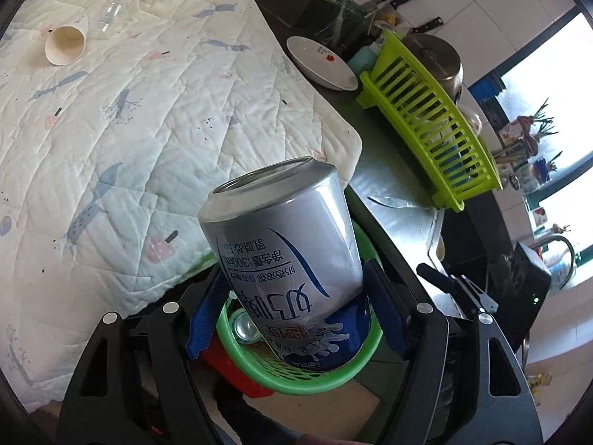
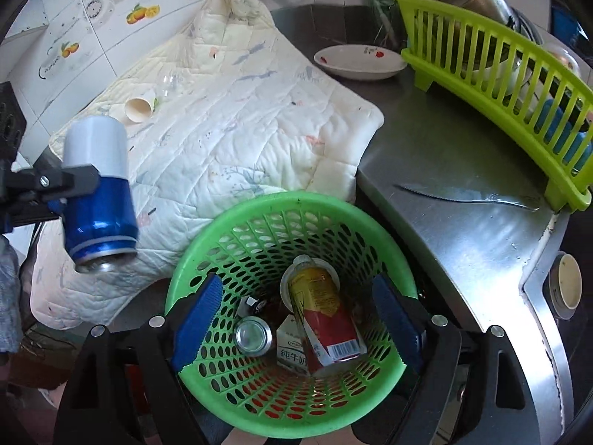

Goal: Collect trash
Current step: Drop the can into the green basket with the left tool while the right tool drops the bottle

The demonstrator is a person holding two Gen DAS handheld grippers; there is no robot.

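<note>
L gripper (image 1: 292,289): jaws pinching milk-drink can (image 1: 281,244), long axis tilted, held just above green basket (image 2: 285,204) rim. R gripper (image 2: 296,326): jaws spread, empty, over basket. L nearer drop.

A silver-and-blue can (image 1: 285,259), seen upside down from the left wrist, carries large Chinese characters including "奶", a line reading "净含量:300mL", and the English word "MILK" above a white splash near its blue end. In the green basket (image 2: 237,222), a white carton (image 2: 292,348) shows "纯牛奶" in green. A yellow-and-red can (image 2: 322,311) beside it bears a barcode; its small print is illegible.
</note>
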